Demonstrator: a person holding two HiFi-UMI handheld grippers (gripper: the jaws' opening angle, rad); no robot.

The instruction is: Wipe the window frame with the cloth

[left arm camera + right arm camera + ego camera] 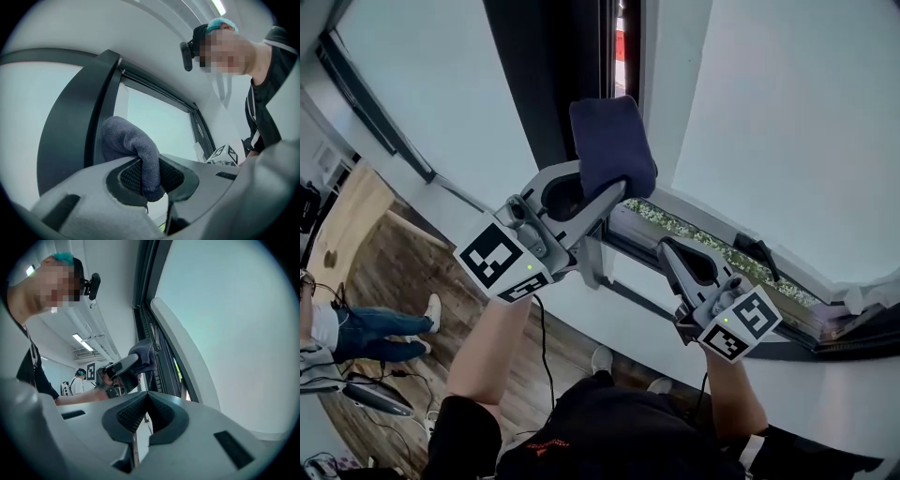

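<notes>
**A:** Where is the cloth (612, 145)?

**B:** In the left claw (602, 195). Both jaws are clamped on a fold of it, and the rest of the dark blue towelling bulges out past the tips. The left gripper view shows it best: the cloth (126, 138) is pinched between the ribbed pads of the left claw (149, 174), with a short tail hanging down on the near side.

**A:** Is it on the window frame (546, 84)?

**B:** It is held up at the dark upright of the frame, and the bulge lies against that upright, just beside the pale pane (787, 122). The right gripper view agrees. There the cloth (143, 355) sits at the same upright (151, 319), with the left claw (123, 365) reaching in from the left.

**A:** And the right claw (673, 251)?

**B:** It is lower and further right, near the bottom rail (712, 246) of the frame and well apart from the cloth. Its own view shows the right claw (146, 401) closed — pads meeting tip to tip, nothing between them.

**A:** What else is in view?

**B:** The left claw's marker cube (499, 258) faces up at the head camera, and bare forearms run down from both tools. A wooden floor (403, 272) lies below — at its left edge you can see the jeans and pale shoe of a second person (380, 330). In the right gripper view, strip lights (82, 342) cross the ceiling behind the left claw.
</notes>
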